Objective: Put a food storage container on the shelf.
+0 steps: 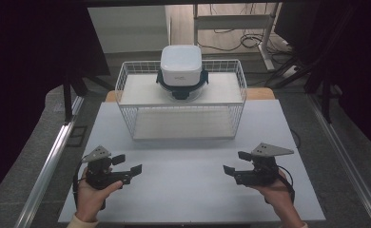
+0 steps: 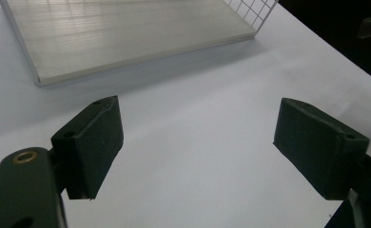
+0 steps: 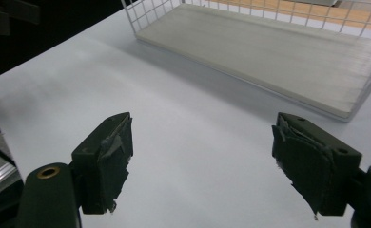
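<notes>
Both grippers, left (image 1: 129, 164) and right (image 1: 236, 162), hover empty with jaws apart before the rack (image 1: 181, 127), where a careless reach could topple the white container (image 1: 181, 71).

White wire basket (image 1: 126, 80) with grid pattern; white container (image 1: 181, 64) with dark blue clips; pale surface (image 1: 183, 185); black left gripper (image 1: 126, 167), right gripper (image 1: 236, 164).

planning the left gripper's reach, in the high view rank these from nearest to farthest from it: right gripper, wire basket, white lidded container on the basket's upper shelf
From the left gripper:
1. Wire basket: ahead across the table, its front edge closest.
2. Right gripper: level with it, over at the table's right side.
3. White lidded container: farthest, at the back on the basket's upper shelf.
</notes>
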Demonstrator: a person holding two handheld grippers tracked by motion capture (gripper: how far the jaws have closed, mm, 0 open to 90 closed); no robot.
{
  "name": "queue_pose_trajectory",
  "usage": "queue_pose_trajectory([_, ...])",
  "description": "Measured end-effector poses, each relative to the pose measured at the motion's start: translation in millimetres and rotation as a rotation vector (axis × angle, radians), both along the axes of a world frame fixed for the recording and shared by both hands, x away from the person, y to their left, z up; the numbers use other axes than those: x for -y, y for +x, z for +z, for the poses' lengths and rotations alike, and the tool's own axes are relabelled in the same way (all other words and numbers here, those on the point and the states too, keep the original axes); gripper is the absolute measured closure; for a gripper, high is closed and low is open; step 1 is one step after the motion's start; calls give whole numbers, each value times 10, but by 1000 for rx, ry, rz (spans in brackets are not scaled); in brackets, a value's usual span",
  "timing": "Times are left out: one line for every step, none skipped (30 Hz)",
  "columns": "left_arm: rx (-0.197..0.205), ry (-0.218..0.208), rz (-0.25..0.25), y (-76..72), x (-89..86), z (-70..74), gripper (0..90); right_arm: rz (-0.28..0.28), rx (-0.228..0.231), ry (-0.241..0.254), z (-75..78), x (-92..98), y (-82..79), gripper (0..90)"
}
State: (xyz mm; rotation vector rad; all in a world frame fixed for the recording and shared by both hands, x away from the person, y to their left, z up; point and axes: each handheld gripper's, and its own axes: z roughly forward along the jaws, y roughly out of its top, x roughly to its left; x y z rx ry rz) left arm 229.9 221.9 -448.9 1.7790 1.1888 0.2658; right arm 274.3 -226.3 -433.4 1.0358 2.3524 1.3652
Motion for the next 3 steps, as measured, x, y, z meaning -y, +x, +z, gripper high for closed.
queue_pose_trajectory([3,-2,-2,0,1,5,160,1,0,3,-5,4,-6,207])
queue_pose_trajectory([5,-5,-6,3,2,10,160,-1,3,-1,-10,10,-12,203])
queue_pose_trajectory([5,-9,-10,8,1,11,160,-3,6,-1,-16,16,-14,199])
